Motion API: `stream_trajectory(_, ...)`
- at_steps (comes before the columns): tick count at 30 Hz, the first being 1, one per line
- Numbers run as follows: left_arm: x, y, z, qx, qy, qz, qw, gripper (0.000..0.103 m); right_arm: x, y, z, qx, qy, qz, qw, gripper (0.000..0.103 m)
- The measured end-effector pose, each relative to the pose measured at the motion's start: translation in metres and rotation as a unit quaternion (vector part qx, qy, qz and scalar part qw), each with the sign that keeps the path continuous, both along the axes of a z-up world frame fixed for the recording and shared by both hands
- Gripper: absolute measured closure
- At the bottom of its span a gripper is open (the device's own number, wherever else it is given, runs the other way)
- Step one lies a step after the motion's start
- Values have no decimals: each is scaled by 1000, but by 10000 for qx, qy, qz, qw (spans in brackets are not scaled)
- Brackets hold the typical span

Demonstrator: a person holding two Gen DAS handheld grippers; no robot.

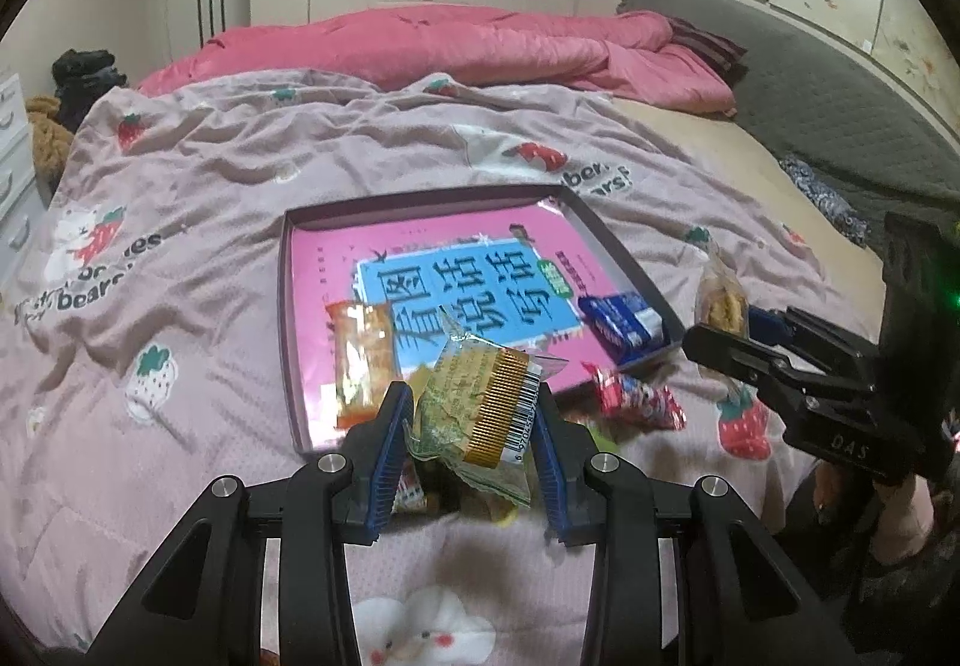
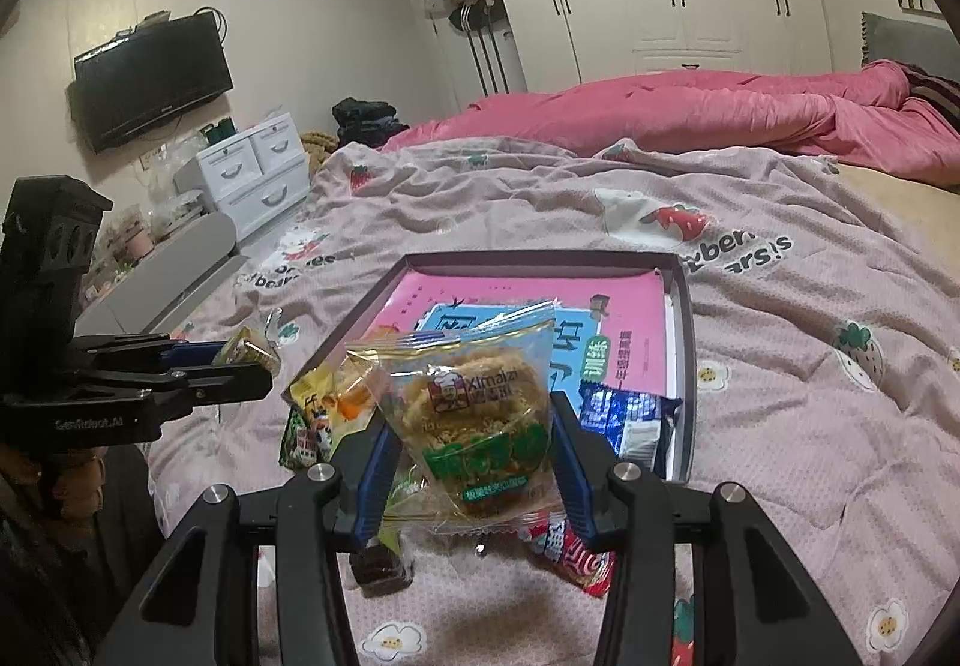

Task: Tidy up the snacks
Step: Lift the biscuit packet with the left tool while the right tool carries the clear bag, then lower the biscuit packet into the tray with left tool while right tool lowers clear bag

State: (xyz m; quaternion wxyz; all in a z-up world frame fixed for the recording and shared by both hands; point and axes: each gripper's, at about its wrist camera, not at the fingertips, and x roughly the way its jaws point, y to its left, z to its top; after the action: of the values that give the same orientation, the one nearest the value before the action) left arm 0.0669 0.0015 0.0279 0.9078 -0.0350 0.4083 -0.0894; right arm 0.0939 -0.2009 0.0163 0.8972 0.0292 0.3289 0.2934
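I have a snack in each gripper, lifted up off the bed [image 1: 240,174]. My left gripper [image 1: 471,414] has its jaws clamped on the sides of a green and gold packet [image 1: 474,414]. My right gripper [image 2: 474,426] has its jaws clamped on a clear packet [image 2: 480,420] with a round crunchy cake inside. I hold both by their sides so the thin wrap does not slip and the food inside does not get crushed.

The box [image 1: 287,306] sits on the bed just ahead of both grippers. I think that is where the snacks go. It is flat with low dark walls, so things can drop in from above. A pink book [image 1: 432,252] lies flat in the bottom. An orange packet [image 1: 360,366] and a shiny blue packet [image 1: 621,324] are in the box already.

A red packet [image 1: 636,402] lies on the bed beside the box. The blanket is soft and wrinkly. The wrappers are crinkly and shiny.
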Motion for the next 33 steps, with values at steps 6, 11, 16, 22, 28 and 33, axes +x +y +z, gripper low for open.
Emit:
stream_trajectory(6, 14, -5, 7, 85, -164, 24, 9998, 63, 9, -4, 1, 26, -44, -132, 9999, 55)
stream_trajectory(11, 25, -8, 9, 99, -197, 28, 9998, 63, 13, -3, 3, -153, -172, -249, 9994, 55)
stream_trajectory(16, 35, -10, 7, 76, -205, 52, 9997, 63, 17, -2, 3, -243, -214, -298, 9990, 55)
stream_trajectory(22, 45, -11, -3, 75, -117, 65, 9999, 63, 26, -2, 1, -333, -243, -345, 9986, 55)
stream_trajectory(28, 53, -11, -14, 68, -29, 119, 9999, 63, 34, -2, -2, -335, -218, -384, 9985, 55)
stream_trajectory(33, 60, -11, -18, 9, -33, 174, 9998, 63, 40, -2, -4, -348, -194, -421, 9983, 55)
